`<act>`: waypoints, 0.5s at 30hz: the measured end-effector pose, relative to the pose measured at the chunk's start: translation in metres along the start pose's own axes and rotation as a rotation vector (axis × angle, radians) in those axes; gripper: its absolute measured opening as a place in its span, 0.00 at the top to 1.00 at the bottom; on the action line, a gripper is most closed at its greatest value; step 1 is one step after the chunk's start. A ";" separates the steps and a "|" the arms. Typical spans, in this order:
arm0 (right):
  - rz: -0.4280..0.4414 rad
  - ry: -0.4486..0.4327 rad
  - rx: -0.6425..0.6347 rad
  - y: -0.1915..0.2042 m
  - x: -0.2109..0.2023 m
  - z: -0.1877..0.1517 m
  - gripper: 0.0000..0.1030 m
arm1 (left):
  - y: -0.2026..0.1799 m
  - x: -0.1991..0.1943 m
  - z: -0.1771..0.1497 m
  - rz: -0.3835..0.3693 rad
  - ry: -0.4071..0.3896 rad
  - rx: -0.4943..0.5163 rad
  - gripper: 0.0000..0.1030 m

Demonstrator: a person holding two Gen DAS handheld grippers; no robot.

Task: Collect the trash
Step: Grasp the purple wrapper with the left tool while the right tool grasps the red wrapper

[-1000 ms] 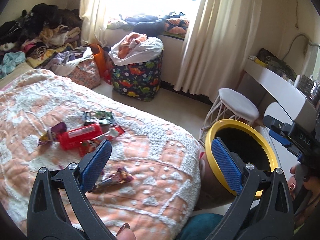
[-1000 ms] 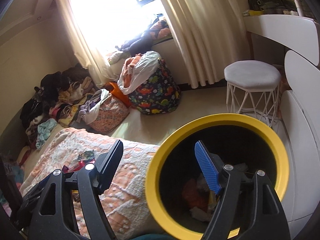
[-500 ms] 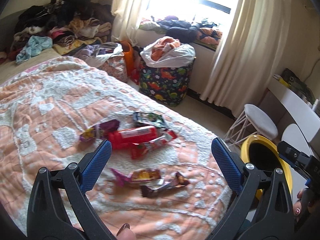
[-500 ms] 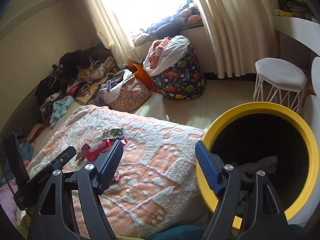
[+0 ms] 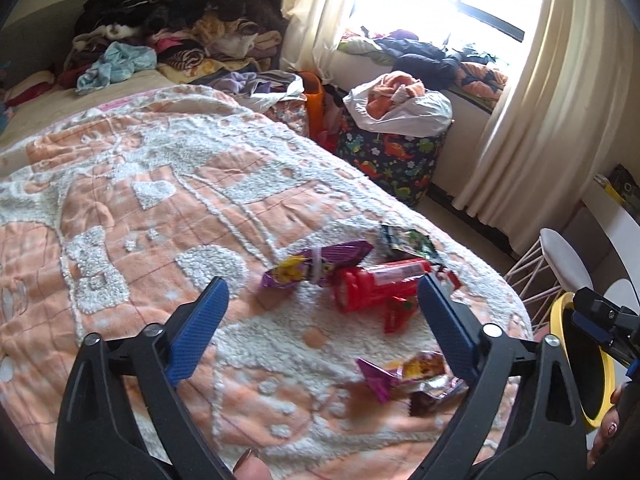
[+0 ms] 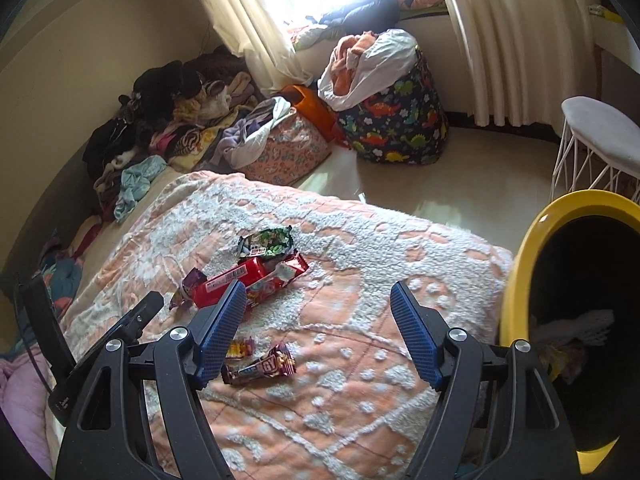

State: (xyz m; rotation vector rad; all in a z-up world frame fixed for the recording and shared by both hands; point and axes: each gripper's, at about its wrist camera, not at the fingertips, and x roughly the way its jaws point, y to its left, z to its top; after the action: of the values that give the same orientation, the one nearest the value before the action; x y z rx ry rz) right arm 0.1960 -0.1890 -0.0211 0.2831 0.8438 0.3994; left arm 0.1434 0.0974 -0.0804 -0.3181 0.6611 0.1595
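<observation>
Left wrist view: six wrappers [image 5: 384, 280] lay lower right on the bedspread [image 5: 160, 208]. The left gripper [image 5: 320, 320], empty, had just narrowed slightly; previously the yellow bin [image 5: 600, 380] filled its gap. The right gripper [image 6: 318, 328] gaped empty.

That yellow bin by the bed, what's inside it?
The yellow bin looks mostly dark. Near the bottom lie something white and crumpled and a bit of colourful wrapper. The rest is hidden in shadow.

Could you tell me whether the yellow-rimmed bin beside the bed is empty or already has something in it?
Not empty. In the right wrist view, the yellow-rimmed bin holds pale crumpled material low inside; how full it is cannot be told in the dark interior.
</observation>
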 end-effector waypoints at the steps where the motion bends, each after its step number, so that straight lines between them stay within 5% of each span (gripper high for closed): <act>1: 0.004 0.009 0.006 0.002 0.005 0.001 0.30 | 0.003 0.002 0.001 0.002 0.000 -0.004 0.21; 7: 0.005 0.059 0.014 0.010 0.034 0.005 0.30 | 0.027 0.021 0.008 -0.023 0.022 -0.075 0.37; 15: -0.004 0.119 0.049 0.022 0.077 0.012 0.32 | 0.040 0.055 0.018 -0.082 0.088 -0.123 0.44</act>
State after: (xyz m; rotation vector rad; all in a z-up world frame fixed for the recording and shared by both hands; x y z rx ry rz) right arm 0.2465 -0.1355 -0.0556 0.3054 0.9712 0.3954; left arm 0.1871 0.1440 -0.1108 -0.4722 0.7254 0.1083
